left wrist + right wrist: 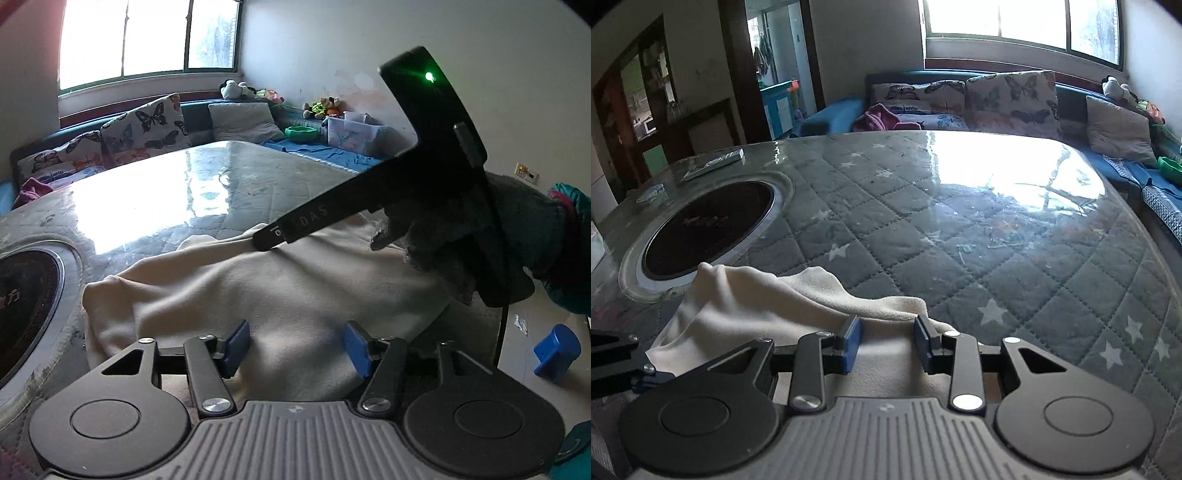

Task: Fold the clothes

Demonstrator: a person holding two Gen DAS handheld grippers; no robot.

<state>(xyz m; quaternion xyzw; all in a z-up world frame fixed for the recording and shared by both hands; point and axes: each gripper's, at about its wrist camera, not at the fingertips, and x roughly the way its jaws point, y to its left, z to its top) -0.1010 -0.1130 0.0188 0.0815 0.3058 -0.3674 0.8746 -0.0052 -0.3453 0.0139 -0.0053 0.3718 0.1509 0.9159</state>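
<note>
A cream cloth [280, 280] lay rumpled on the near part of the table [960, 229], whose grey quilted cover with white stars sat under a glossy clear sheet. In the left wrist view the left tool [295, 347] hung over the cloth with its blue pads spread wide; cloth showed beneath and between them, but neither pad pressed on it. Beyond it, the right tool [264, 240] reached in from the right side of that view, gripped by a hand [461, 236] in a grey fleecy glove with a teal sleeve behind it; its tip rested at a raised fold on the far side of the cloth. In the right wrist view the right tool's [886, 345] pads stood partly apart with a ridge of cloth between them; whether they pinched it could not be told. The cloth rose in a peak toward a round dark hotplate [705, 229] set into the table to the left. A sofa [1071, 92] with butterfly cushions [147, 125] ran under the window [147, 37]. A blue stool [556, 352] stood on the floor at right.
</note>
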